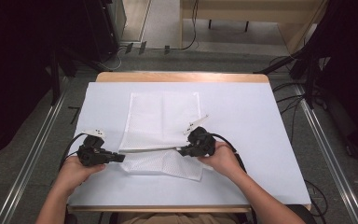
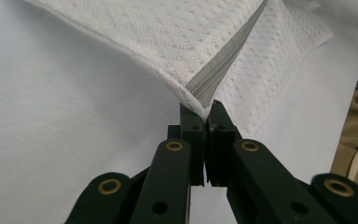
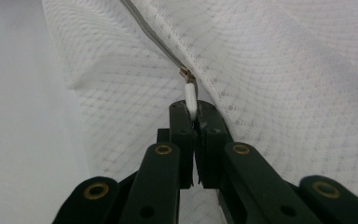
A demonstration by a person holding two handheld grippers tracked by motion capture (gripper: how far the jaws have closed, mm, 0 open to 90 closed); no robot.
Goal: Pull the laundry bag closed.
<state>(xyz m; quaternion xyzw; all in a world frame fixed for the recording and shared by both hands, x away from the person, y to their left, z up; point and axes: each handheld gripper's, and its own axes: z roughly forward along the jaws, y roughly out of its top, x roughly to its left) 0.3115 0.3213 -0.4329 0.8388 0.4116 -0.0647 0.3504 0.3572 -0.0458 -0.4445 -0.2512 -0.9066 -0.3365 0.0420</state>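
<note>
A white mesh bag with a grey zipper along its near edge lies on the white table cover. My left gripper is shut on the bag's left corner, at the end of the grey zipper. My right gripper is shut on the white zipper pull, which hangs from the small metal slider on the zipper. The mesh bag rises lifted and taut between the two grippers, with a lower layer spread beneath.
The wooden table edge runs along the far side. Metal floor rails flank the table. Cables lie on the floor to the right. A person's forearms enter from the bottom.
</note>
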